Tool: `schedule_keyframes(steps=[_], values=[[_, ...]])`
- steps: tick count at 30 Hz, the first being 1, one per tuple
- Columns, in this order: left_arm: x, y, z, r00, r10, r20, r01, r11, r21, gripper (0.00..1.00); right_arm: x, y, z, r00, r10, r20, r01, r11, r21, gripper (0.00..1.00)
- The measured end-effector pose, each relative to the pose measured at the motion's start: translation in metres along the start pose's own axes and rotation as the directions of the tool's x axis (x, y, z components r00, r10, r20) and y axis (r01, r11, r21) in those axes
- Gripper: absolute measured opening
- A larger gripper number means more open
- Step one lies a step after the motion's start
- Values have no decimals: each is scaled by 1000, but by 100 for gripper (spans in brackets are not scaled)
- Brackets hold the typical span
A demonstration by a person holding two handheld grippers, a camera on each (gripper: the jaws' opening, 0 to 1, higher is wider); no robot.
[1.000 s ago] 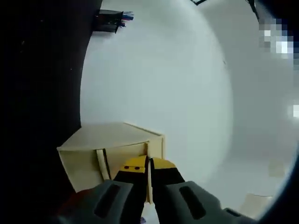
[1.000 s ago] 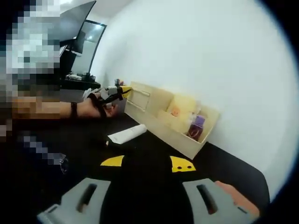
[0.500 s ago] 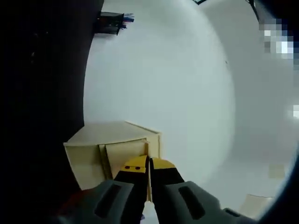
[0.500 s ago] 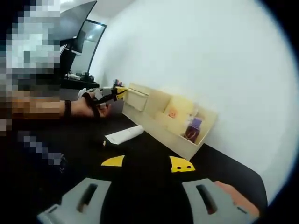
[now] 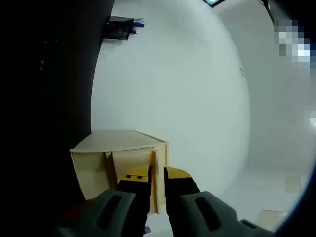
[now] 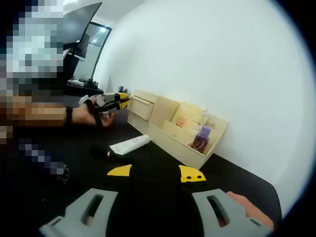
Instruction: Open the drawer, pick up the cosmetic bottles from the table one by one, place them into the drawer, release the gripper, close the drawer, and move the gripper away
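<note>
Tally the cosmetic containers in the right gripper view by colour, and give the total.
White tube lying on the black table: 1
Purple bottle standing in the wooden organizer: 1
Total: 2

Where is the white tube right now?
In the right gripper view, the white tube lies flat on the black table, in front of the wooden organizer and just beyond the right gripper.

Tube (image 6: 129, 145) lies btwn right claw (image 6: 157, 173) & wooden organizer (image 6: 173, 129).
</note>
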State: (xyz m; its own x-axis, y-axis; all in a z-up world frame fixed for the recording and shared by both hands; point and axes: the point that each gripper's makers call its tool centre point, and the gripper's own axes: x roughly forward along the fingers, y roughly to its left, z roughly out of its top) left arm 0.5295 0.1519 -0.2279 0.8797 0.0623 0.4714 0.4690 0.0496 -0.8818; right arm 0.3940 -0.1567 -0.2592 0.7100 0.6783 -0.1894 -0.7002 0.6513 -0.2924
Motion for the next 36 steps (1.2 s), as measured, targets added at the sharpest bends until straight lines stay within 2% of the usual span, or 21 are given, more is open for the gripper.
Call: schedule_keyframes(steps=[3, 5, 9, 11, 21, 30, 36], values=[[6, 2, 1, 1000, 23, 12, -23, 1000, -19, 15, 0, 0, 0, 1000, 3, -1, -3, 1000, 1, 30], [3, -4, -4, 999, 32, 5, -32, 999, -23, 15, 1, 1, 0, 1000, 6, -1, -6, 1000, -1, 30], [3, 1, -6, 997, 79, -4, -79, 997, -13, 8, 1, 1, 0, 1000, 10, 0, -10, 1000, -5, 30], [1, -2, -5, 998, 59, 4, -59, 998, -34, 8, 1, 1, -1, 1000, 10, -3, -10, 1000, -8, 30], [-7, -8, -10, 998, 58, -2, -58, 998, -19, 7, 2, 1, -3, 1000, 18, -9, -18, 1000, -10, 30], [-25, -16, -11, 998, 60, -11, -61, 998, -24, 7, 2, 0, -4, 1000, 7, -16, -8, 999, -33, 30], [-35, -20, -14, 998, 62, -15, -62, 998, -19, 7, 2, -1, -6, 1000, 12, -18, -12, 1000, -6, 30]])
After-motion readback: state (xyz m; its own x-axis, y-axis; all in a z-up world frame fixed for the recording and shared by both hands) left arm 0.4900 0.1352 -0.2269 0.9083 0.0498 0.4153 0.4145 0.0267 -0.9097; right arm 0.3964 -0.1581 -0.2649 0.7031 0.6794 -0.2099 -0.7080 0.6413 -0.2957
